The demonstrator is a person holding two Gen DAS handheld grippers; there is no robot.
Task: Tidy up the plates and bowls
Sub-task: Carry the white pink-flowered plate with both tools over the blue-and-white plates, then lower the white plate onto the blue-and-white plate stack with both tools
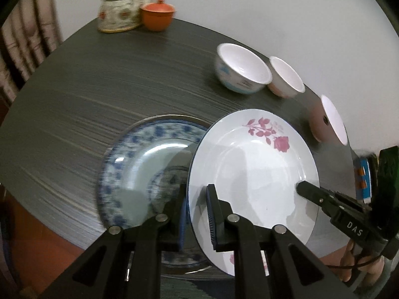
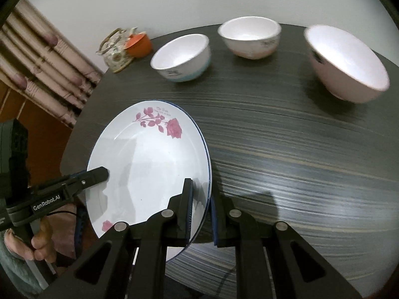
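A white plate with a pink rose print (image 1: 251, 174) hangs tilted above a dark wood-grain table (image 1: 99, 87), pinched at opposite edges by two handheld claws. The left gripper (image 1: 197, 214) is clenched on the plate's near-left rim, one blue-padded finger on the upper face and the other beneath. The right gripper (image 2: 200, 211) grips the opposite rim the same way, its pads pressed to either side of the blue-lined edge. Each claw shows in the other's camera as a black finger lying on the plate's face.

Just beside the rose plate, on its left and partly under it, a blue-and-white patterned plate (image 1: 139, 164) lies flat on the table. Beyond the rose plate, three bowls stand in a row near the table's far edge: a white bowl with a blue base (image 2: 180, 58), a white bowl with a pinkish base (image 2: 250, 39), and a larger pink bowl (image 2: 346, 64) at the right. Farther off to the plate's left, a floral glass teapot (image 1: 119, 10) stands touching a small orange lidded cup (image 1: 157, 16). A person's hand (image 2: 37, 239) holds the left tool's handle. Striped curtains (image 2: 45, 74) hang behind the table.
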